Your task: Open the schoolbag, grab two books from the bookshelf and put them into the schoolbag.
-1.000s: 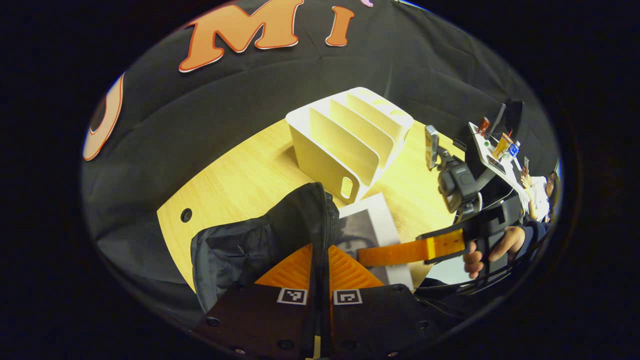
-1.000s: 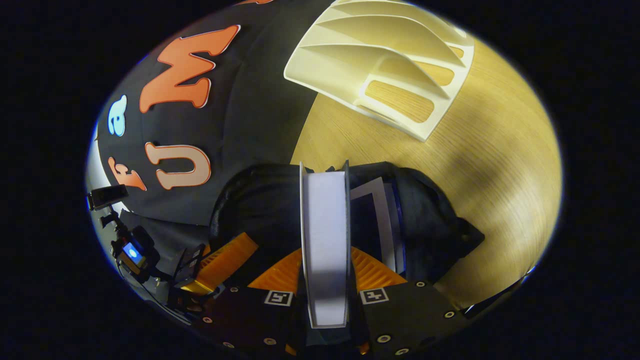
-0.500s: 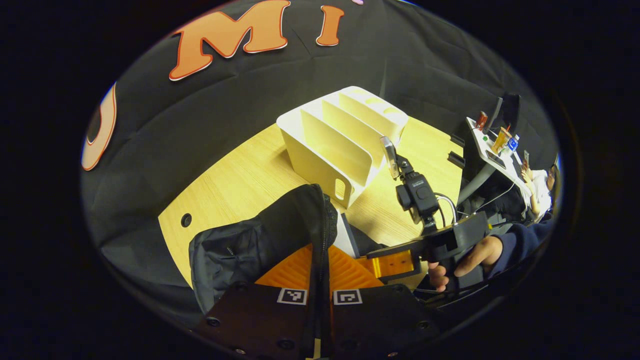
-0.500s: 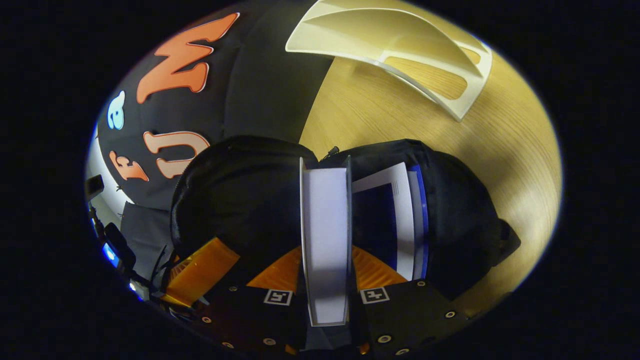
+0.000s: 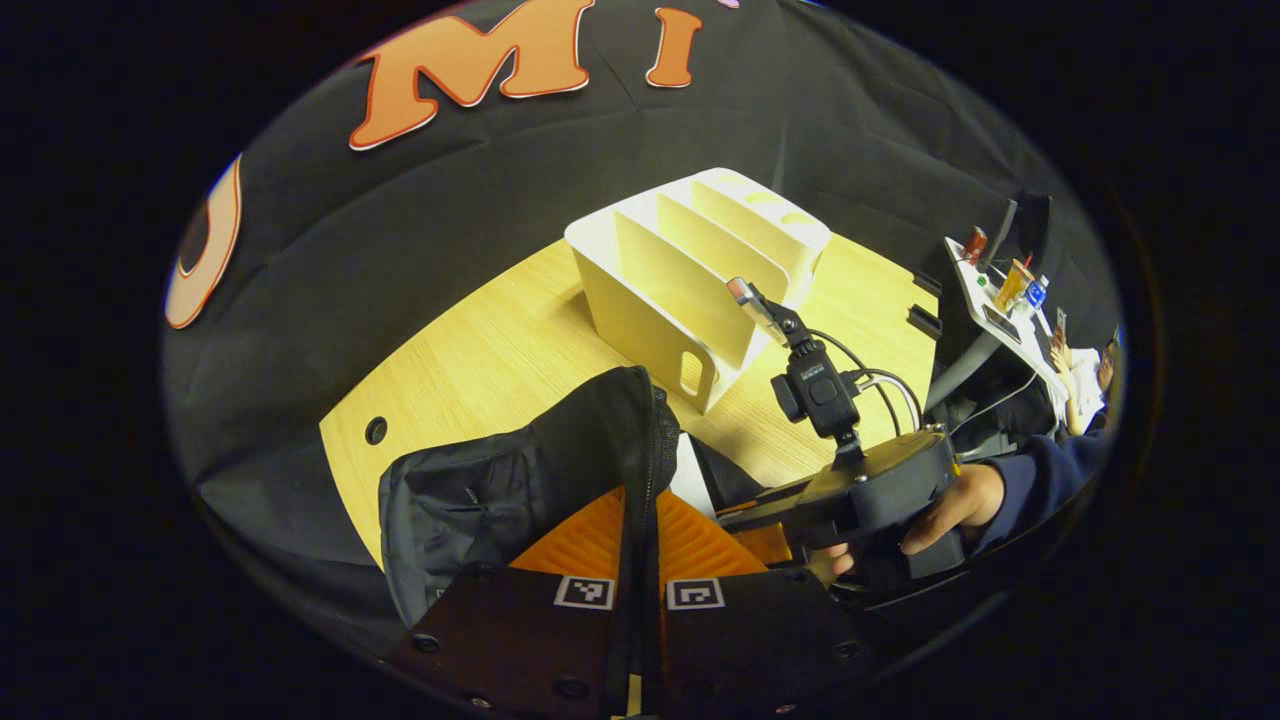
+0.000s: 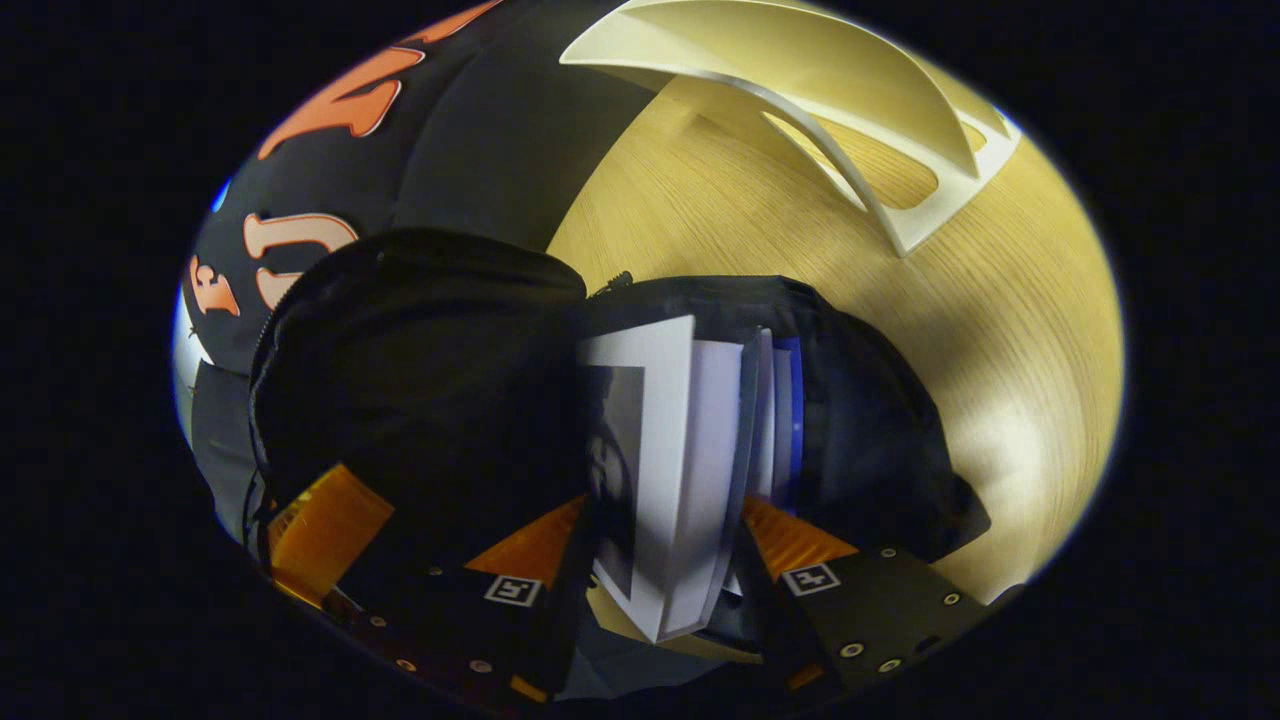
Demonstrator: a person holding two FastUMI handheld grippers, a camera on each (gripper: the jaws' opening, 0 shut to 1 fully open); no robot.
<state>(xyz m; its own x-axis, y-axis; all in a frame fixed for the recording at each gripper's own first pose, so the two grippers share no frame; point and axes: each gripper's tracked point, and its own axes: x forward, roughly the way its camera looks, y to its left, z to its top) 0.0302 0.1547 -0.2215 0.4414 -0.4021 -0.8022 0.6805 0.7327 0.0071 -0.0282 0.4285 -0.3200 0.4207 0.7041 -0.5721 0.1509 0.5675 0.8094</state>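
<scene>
Right gripper view: my right claw (image 6: 665,560) is clamped on the second book (image 6: 680,470), tipping it into the schoolbag (image 6: 870,420) beside the first book (image 6: 785,410). My left claw (image 5: 640,560) pinches the schoolbag's zipper edge (image 5: 640,440) so its mouth stays open near the emptied bookshelf (image 5: 690,270).

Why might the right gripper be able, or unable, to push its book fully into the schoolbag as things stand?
Probably able: the left gripper holds the schoolbag flap aside, and the book already sits in the open mouth beside another.
</scene>
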